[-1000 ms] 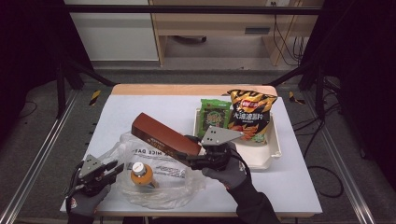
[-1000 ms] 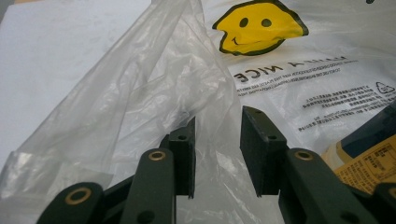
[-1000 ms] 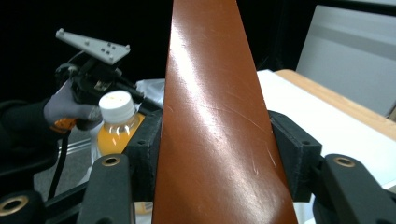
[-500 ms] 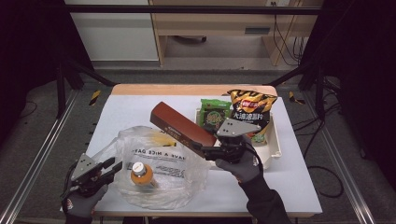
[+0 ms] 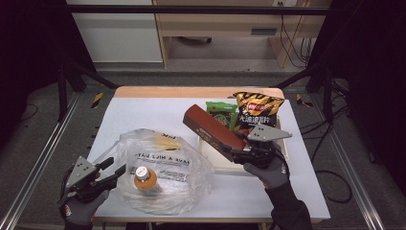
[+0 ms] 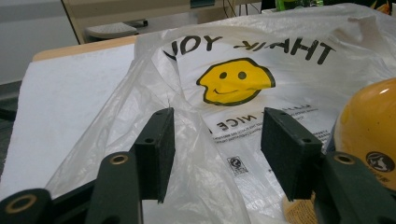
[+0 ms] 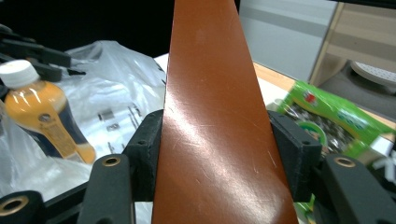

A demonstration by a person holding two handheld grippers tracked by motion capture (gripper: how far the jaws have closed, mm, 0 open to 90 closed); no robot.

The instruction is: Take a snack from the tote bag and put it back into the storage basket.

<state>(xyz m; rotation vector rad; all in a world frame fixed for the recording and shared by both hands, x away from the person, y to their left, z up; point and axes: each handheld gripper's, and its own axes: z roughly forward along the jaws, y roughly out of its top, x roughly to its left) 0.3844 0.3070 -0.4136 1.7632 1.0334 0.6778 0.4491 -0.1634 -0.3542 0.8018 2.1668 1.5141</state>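
Note:
A clear plastic bag (image 5: 165,160) printed with a smiley face lies at the table's front left, with an orange drink bottle (image 5: 143,178) inside it. My left gripper (image 5: 112,167) sits at the bag's left edge. Its jaws have just been opening and now stand open, with loose bag film (image 6: 205,154) between the pads and nothing pinched. The bottle (image 6: 369,135) is just beyond the right pad. My right gripper (image 5: 234,152) is shut on a long brown box (image 5: 210,127), held tilted above the tray's left edge. The pads clamp the box (image 7: 215,93) on both sides.
A white tray (image 5: 283,143) at the right holds a green snack packet (image 5: 221,112) and a black-and-orange crisp bag (image 5: 258,110). The white tabletop (image 5: 139,115) has free room at the back left. Metal frame rails run along both sides.
The right gripper has carried the brown box to the right, from over the bag towards the tray. The left gripper's jaws have spread apart at the bag's edge and it has lifted a little.

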